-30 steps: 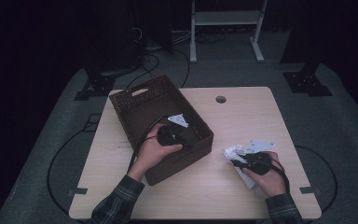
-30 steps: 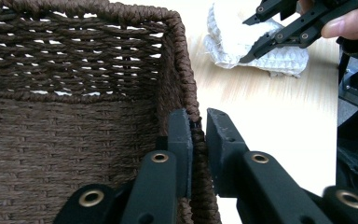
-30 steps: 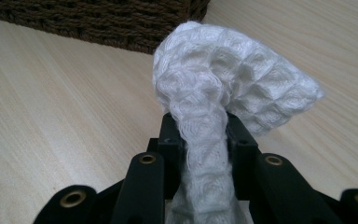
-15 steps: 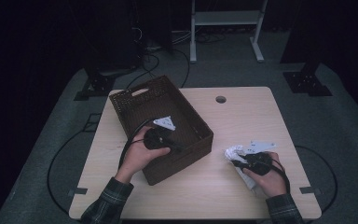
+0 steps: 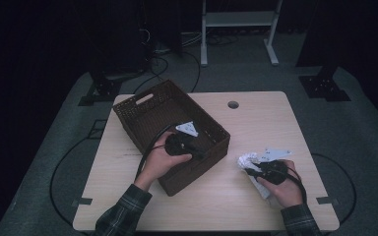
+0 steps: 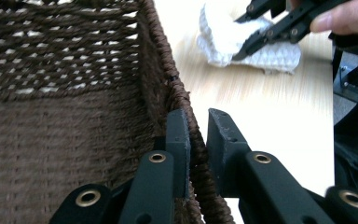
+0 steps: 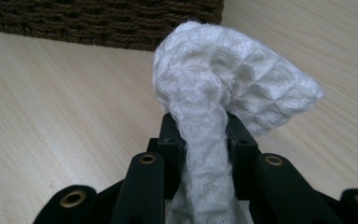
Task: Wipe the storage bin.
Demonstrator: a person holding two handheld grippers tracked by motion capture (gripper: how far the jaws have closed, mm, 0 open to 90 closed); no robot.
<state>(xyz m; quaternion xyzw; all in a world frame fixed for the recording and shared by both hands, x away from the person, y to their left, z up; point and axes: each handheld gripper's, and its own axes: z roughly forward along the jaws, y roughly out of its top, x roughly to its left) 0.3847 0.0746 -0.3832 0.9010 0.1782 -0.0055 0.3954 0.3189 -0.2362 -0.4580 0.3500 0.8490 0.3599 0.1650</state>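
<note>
Standing on a grey carpeted floor (image 5: 354,128) in a dark room, the pale wooden desk (image 5: 256,118) carries a brown woven basket (image 5: 147,113) set at an angle on its left half. A round cable hole (image 5: 233,104) sits near the far edge of the desk. Behind the desk, the white legs of a frame (image 5: 238,29) rise from the carpet among loose cables, and 2 black stands flank the far corners.

The left gripper (image 5: 204,152) reaches over the basket's corner nearest the desk's middle; in the left gripper view its 2 jaws are clamped on the basket's rope rim (image 6: 186,112), 1 inside the wall and 1 outside.

The right gripper (image 5: 252,170) rests near the desk's right front corner. Its jaws are closed tight on a white waffle-weave cloth (image 7: 233,88), which bunches up above them in the right gripper view and lies crumpled on the wood just beside the basket's near wall (image 7: 102,21).
</note>
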